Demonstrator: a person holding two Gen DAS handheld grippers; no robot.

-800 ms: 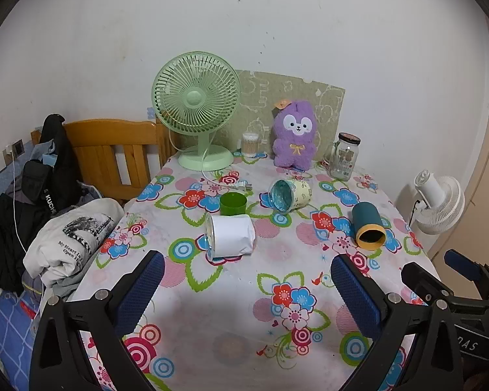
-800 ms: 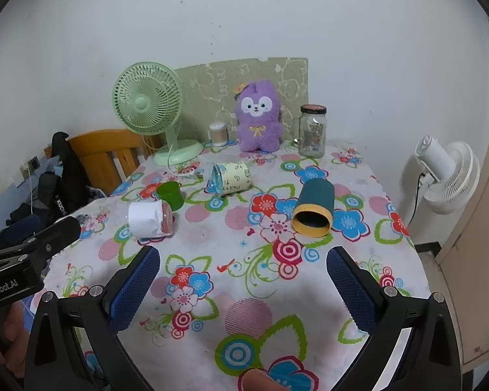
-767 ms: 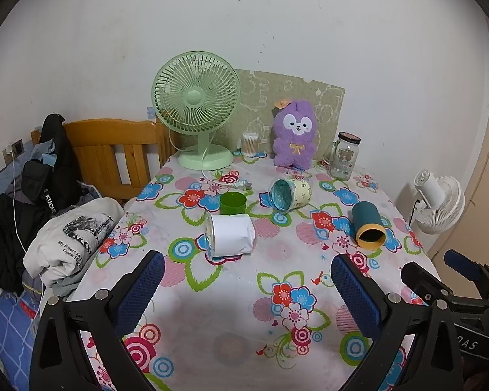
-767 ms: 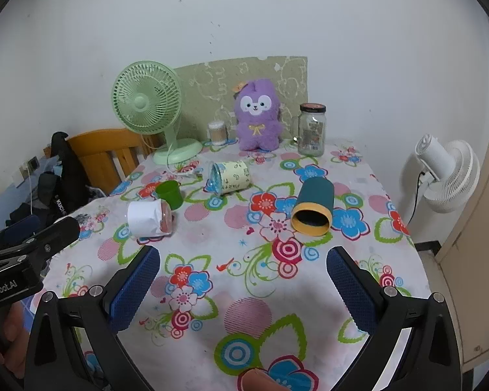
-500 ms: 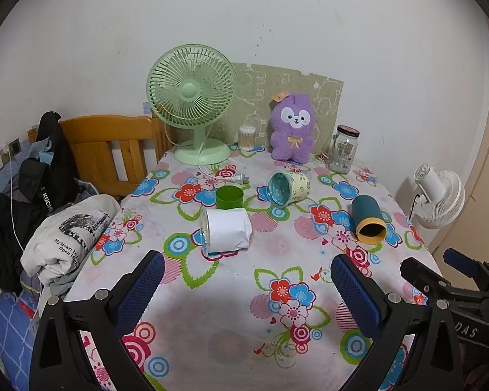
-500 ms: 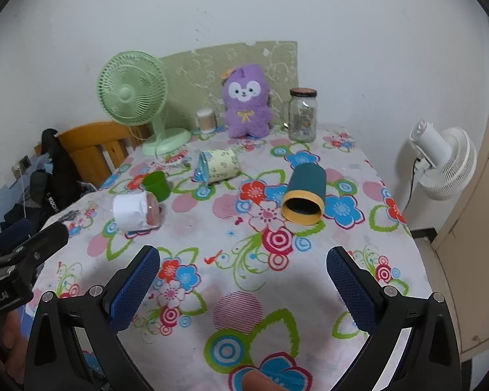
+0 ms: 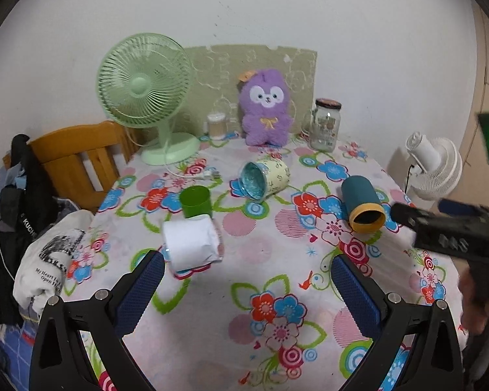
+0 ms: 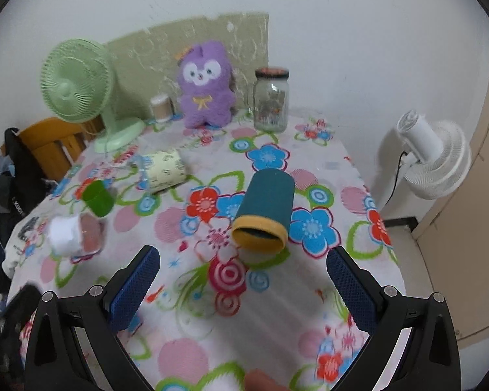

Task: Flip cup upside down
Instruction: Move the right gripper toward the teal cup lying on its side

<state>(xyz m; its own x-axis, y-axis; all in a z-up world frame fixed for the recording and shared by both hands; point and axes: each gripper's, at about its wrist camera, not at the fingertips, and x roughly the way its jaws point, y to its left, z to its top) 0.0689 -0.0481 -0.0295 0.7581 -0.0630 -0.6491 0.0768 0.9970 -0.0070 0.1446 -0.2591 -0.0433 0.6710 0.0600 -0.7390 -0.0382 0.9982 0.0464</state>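
Lying sideways on floral tablecloth [image 8: 212, 293]: teal cup [image 8: 265, 210], yellow rim facing right gripper [image 8: 243, 285], jaws gaping, holding nothing; left gripper [image 7: 246, 285] likewise gaping.

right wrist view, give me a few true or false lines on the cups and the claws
1. The teal cup lies on its side with its yellow-rimmed mouth toward the camera. True.
2. The right claw is shut on the teal cup. False: it is open and holds nothing.
3. The green cup lies on its side. False: it stands on the table.
4. The left claw is open. True.
5. The purple plush sits at the wall end of the table. True.
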